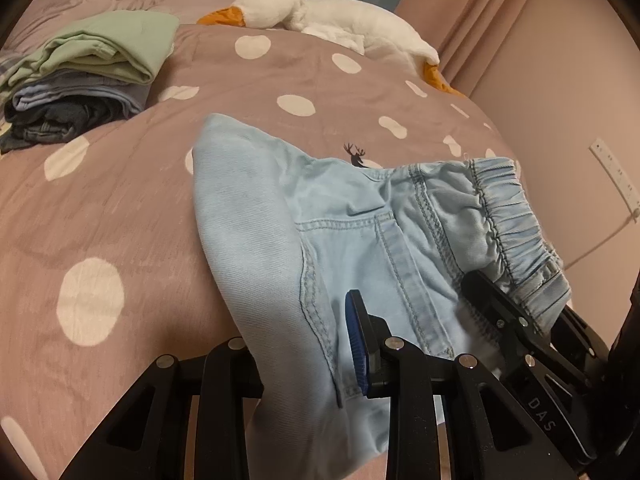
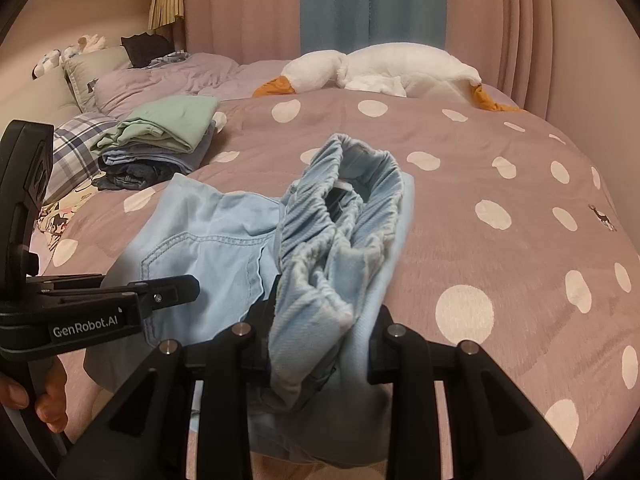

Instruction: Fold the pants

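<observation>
Toward the bed's left edge, a stack of folded clothes (image 1: 80, 84) sits finished. The left gripper (image 1: 308, 344) is clamped on the light blue pants (image 1: 256, 216) by the pocket seam; the right gripper (image 2: 316, 344) pinches their bunched waistband. Pants hang over the bed's near edge, folding seemingly half done.

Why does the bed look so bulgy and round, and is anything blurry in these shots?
Both views use a fisheye lens, which bends the polka-dot mauve duvet into a dome, with dark corners. Left wrist view: the light blue denim pants look fairly sharp. Right wrist view: their gathered waistband is softly smeared. Lighting is warm, dim and indoor, without glare.
</observation>
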{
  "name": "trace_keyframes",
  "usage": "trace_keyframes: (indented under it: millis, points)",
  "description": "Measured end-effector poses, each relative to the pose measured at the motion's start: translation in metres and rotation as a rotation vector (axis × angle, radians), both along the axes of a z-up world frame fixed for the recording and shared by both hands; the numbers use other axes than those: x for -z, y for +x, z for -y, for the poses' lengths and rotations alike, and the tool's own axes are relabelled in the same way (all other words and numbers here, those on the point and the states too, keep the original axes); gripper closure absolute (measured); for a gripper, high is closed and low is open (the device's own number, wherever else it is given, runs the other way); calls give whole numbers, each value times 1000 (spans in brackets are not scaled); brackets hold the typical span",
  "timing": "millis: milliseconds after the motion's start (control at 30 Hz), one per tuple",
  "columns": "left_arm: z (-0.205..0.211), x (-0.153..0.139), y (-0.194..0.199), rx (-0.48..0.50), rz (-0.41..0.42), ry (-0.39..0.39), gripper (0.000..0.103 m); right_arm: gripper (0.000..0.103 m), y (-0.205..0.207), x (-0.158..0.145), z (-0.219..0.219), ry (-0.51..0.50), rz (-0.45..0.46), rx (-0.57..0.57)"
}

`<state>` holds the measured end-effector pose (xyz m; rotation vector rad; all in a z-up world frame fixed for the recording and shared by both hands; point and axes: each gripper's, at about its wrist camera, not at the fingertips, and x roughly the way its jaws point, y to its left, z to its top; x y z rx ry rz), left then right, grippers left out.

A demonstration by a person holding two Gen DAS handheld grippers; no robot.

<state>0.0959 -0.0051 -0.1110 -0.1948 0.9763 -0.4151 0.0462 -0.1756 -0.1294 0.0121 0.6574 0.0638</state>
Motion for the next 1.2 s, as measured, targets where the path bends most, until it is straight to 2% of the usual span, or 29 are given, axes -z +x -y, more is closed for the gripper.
trace_keyframes:
  millis: [533,1200]
  points:
    - [12,4,34,16,10,24,74,73,37,2,11,3,6,10]
    - [23,22,72,22,-20,58,74,73,79,23,21,16,-33,18]
